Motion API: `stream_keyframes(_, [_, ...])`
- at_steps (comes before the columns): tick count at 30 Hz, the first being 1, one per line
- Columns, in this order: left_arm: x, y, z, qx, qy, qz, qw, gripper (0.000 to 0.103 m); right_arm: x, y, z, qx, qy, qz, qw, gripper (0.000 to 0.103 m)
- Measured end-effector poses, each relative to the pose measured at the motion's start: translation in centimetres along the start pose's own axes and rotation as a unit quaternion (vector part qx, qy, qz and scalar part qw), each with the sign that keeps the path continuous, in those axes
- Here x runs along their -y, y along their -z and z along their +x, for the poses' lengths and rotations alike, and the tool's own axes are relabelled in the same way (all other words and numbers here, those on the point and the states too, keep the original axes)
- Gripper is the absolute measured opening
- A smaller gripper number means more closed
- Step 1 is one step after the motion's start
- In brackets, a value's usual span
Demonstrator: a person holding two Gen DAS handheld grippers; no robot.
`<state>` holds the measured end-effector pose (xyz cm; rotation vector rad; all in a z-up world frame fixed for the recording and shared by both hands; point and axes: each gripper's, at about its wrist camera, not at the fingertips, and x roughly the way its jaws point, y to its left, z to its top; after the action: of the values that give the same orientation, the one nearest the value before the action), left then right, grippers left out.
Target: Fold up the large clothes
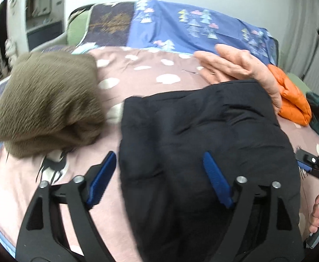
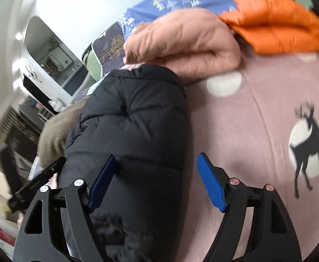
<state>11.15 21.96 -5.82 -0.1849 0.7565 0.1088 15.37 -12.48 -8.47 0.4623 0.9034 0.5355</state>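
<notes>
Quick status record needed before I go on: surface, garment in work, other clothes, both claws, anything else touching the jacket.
surface: pink bedspread with deer and white dots
garment in work: black puffer jacket, folded into a bundle
left claw: open, pads off the fabric
right claw: open, over the jacket's edge
bare hand: resting at the jacket's far end
other clothes: brown fleece garment beside the jacket; orange puffer jacket beyond the hand
</notes>
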Motion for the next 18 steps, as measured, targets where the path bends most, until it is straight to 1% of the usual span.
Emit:
stream_keyframes(2, [-1.6, 0.5, 0.0, -0.009, 0.004, -0.018, 0.9998, 0.094, 0.6, 0.3, 0.4, -0.022, -0.039, 0.021, 0.999, 0.082])
stream_keyframes(4, [-2.9, 1.1, 0.4, -0.026, 0.024, -0.034, 0.9988, 0.096, 0.8, 0.5, 1.0, -0.044, -0.077, 0.036, 0.995, 0.083])
stream_keyframes(5, [-3.5, 1.4, 0.6, -0.035, 0.035, -0.043, 0.9979, 0.097, 0.8, 0.6, 1.3, -0.052, -0.090, 0.040, 0.994, 0.083])
stream_keyframes(6, [-4.3, 1.6, 0.8, -0.047, 0.052, -0.055, 0.9960, 0.097, 0.7, 0.6, 1.4, -0.055, -0.094, 0.041, 0.993, 0.086])
stream_keyframes(8, [-5.3, 2.0, 1.5, -0.065, 0.079, -0.079, 0.9916, 0.097, 0.5, 0.6, 1.8, -0.057, -0.087, 0.037, 0.994, 0.088])
stream_keyframes(9, [-5.5, 2.1, 1.6, -0.071, 0.087, -0.086, 0.9900, 0.097, 0.4, 0.6, 2.0, -0.060, -0.090, 0.039, 0.993, 0.088])
stream_keyframes(11, [-5.9, 2.6, 2.0, -0.089, 0.119, -0.103, 0.9835, 0.097, 0.4, 0.7, 2.3, -0.066, -0.097, 0.044, 0.992, 0.089])
stream_keyframes(14, [-5.8, 3.1, 2.2, -0.104, 0.158, -0.107, 0.9761, 0.097, 1.0, 0.6, 3.2, -0.075, -0.104, 0.051, 0.990, 0.091])
stream_keyframes(15, [-5.7, 3.1, 2.4, -0.110, 0.177, -0.112, 0.9716, 0.097, 1.1, 0.5, 3.5, -0.078, -0.107, 0.054, 0.990, 0.092])
stream_keyframes(16, [-5.7, 3.2, 2.7, -0.119, 0.203, -0.122, 0.9643, 0.097, 1.3, 0.5, 3.9, -0.082, -0.112, 0.060, 0.988, 0.093])
stream_keyframes(18, [-5.6, 3.4, 3.4, -0.129, 0.228, -0.136, 0.9555, 0.097, 1.4, 0.4, 4.5, -0.087, -0.122, 0.066, 0.987, 0.094])
